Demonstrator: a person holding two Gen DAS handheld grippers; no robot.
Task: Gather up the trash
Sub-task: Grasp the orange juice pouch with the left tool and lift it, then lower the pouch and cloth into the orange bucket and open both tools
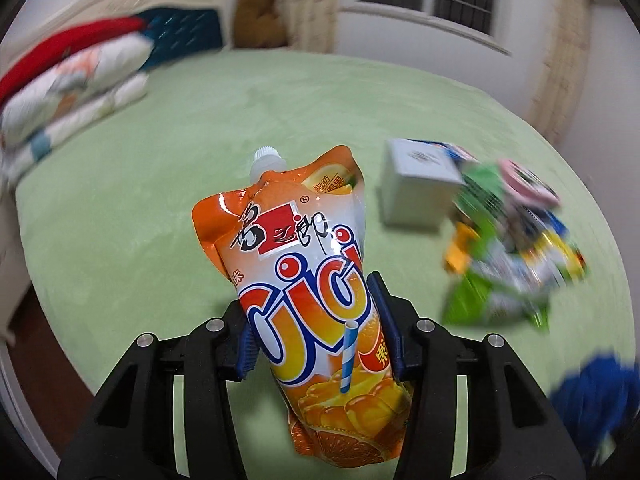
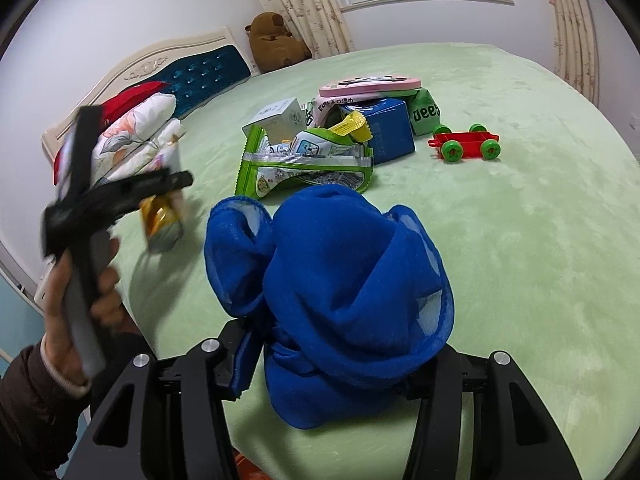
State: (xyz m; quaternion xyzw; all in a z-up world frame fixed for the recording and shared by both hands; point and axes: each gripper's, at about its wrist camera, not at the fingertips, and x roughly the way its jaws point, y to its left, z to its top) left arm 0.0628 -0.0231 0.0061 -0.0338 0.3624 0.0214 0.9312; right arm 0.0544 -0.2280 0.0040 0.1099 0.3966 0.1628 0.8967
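- Your left gripper [image 1: 316, 332] is clamped on the orange juice pouch [image 1: 308, 280] — held upright, spout away from you.
- Your right gripper [image 2: 324, 356] grips the blue mesh bag [image 2: 332, 292].
- Ahead of the right gripper: wrapper pile [image 2: 308, 160], blurred in the left view — probably touching the white box [image 2: 276, 116].

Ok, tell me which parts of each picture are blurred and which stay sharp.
Left wrist view: the orange juice pouch in the left gripper is sharp, while the wrapper pile, the white box and the pillows smear with motion. Right wrist view: the blue cloth, the wrappers and the red toy cart are crisp; only the other gripper, seen at the left edge, is blurred.
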